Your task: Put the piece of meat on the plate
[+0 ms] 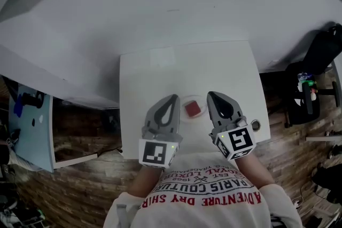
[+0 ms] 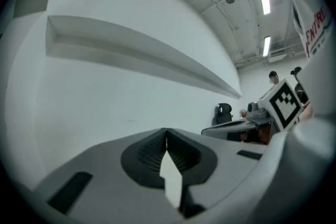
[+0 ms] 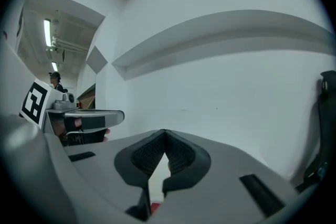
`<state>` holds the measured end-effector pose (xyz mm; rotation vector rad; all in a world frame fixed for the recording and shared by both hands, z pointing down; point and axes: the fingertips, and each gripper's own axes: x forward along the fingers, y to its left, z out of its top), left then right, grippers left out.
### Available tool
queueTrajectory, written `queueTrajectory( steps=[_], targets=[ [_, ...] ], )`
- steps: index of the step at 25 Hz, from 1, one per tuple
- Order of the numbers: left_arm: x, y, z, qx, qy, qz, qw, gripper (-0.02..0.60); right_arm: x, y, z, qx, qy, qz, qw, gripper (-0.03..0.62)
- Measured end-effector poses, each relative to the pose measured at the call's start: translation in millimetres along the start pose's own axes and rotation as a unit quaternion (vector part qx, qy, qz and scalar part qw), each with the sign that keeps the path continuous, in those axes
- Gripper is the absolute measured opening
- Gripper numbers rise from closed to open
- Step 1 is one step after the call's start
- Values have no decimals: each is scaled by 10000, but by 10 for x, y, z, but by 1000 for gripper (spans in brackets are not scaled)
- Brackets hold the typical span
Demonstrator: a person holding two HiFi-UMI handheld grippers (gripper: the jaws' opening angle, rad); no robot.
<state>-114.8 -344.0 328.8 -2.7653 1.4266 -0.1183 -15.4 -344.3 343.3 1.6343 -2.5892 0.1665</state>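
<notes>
A red piece of meat (image 1: 193, 108) lies on a small pale round plate (image 1: 184, 115) near the front of the white table (image 1: 160, 72). Both grippers hang above the table close to my chest, one on either side of the plate. My left gripper (image 1: 173, 97) is shut with nothing between its jaws, and its tips meet in the left gripper view (image 2: 166, 131). My right gripper (image 1: 211, 94) is also shut and empty, tips together (image 3: 165, 132). A sliver of the red meat (image 3: 154, 208) shows below the right jaws.
A white wall stands just behind the table. A small round object (image 1: 256, 125) sits at the table's right edge. A black bag (image 1: 323, 48) and clutter stand on the wooden floor to the right, and a pale blue panel (image 1: 29, 131) to the left.
</notes>
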Motion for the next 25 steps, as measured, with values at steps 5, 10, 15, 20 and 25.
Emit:
queueTrajectory(
  steps=[5,10,15,20,25],
  targets=[
    [-13,-57,100,-213,-41,-3,9998,7,-55,13,-30,-95,20,-57,9999,12],
    [-34,-82,71,-216,41,-19,9998,7,-72,20,-57,-99,19,-144,9998,12],
    [-29,-122,49,-209,75,-65,9997,8,-103,0,-76,-140,14,-266,9995,12],
    [-2,-119,26,-236,111,-100,9996,8,-92,-32,-109,-117,71,-368,9992,12],
    [58,-101,-27,-222,172,-96,9996,8,-56,-73,-162,-145,131,-431,9989,12]
  ],
)
